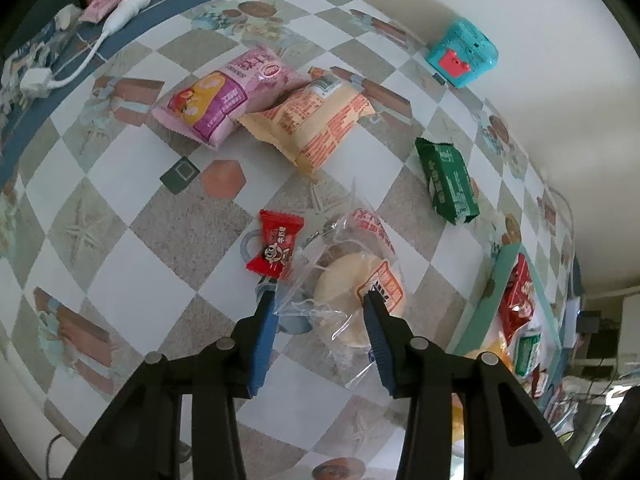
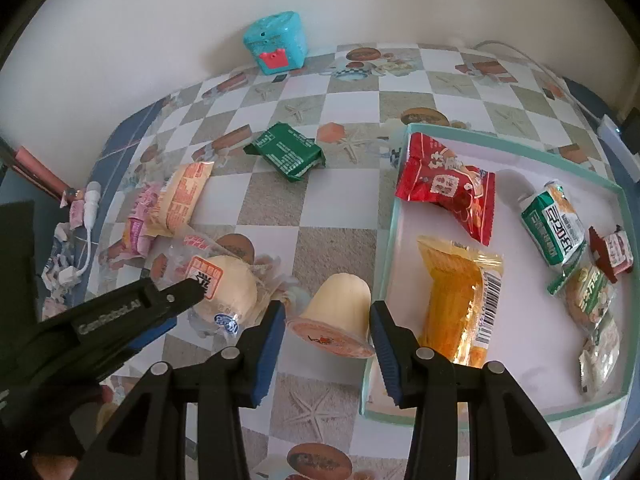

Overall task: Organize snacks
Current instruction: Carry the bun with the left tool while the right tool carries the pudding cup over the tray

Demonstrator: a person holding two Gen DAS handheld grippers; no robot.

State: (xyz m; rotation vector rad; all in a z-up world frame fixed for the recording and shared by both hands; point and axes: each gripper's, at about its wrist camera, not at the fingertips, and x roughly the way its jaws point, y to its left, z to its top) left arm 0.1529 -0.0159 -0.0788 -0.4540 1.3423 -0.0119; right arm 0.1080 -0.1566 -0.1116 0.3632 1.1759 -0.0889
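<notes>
Cream jelly cup point(image 2: 334, 316) between the wide-spread fingers of the right gripper point(image 2: 327, 320), untouched.

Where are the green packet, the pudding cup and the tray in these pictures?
green packet point(image 1: 447, 178), left wrist view, middle of its top face.
pudding cup point(image 2: 338, 300), right wrist view, its pale side wall.
tray point(image 2: 384, 256), right wrist view, its near left wall.

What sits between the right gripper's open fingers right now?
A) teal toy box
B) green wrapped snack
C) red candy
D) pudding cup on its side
D: the pudding cup lies tipped on the table between the right gripper fingers, which are spread and not touching it.
</notes>
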